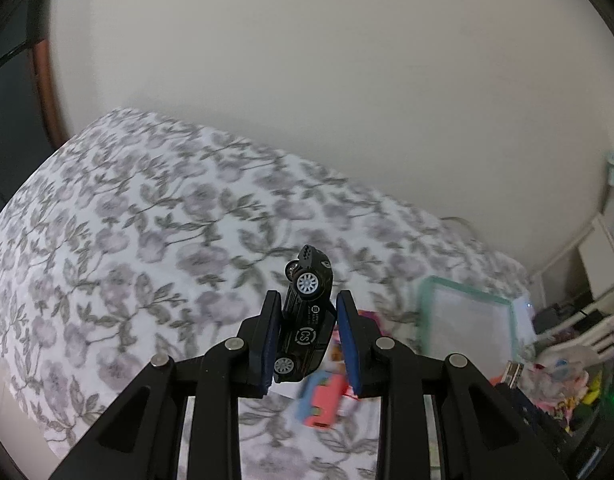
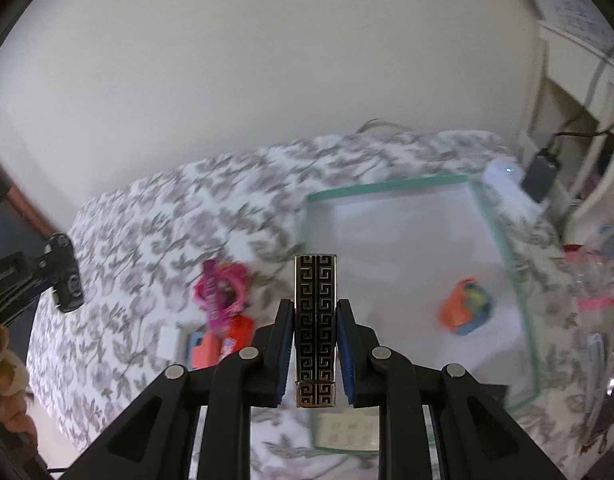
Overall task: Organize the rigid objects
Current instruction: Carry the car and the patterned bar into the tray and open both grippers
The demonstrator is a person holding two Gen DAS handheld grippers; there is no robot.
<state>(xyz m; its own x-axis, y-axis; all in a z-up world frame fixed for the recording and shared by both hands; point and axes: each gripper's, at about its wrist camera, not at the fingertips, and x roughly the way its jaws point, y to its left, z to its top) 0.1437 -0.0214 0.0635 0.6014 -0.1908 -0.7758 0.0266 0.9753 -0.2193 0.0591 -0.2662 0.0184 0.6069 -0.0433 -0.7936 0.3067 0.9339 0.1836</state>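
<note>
**Inspector:** Grip status, both sides.

**Assessor:** The left gripper [image 1: 309,334] is clenched on a small black die-cast toy car with silver wheels [image 1: 307,312], held nose-up and slightly tilted between the blue pads, clear of the surface. The right gripper [image 2: 316,334] is clenched on a slim rectangular lighter with a black-and-gold Greek-key pattern [image 2: 316,328], upright, with its top well above the fingertips.

**Inspector:** Destination?

**Assessor:** In my judgement, the clear glass-walled box with green edges [image 2: 387,188]. In the right wrist view it lies at 1 o'clock from the lighter; in the left wrist view, at 3 o'clock from the car. It sits on the grey floral bedsheet [image 1: 127,220].

**Inspector:** Recommended handling?

**Assessor:** Carry each item over the rim before lowering, and release low onto bare floor. The car's grip is off-centre and it could pivot, so keep that wrist steady.

**Inspector:** Obstructions?

**Assessor:** An orange-and-blue toy [image 2: 467,306] already lies inside the box, toward its right wall; set down away from it. A pink plastic watch [image 2: 223,288] and an orange-and-blue block toy [image 2: 211,346] lie loose on the sheet at 9 o'clock from the lighter, outside the likely path. The frames are blurred, so finer detail cannot be confirmed.
</note>
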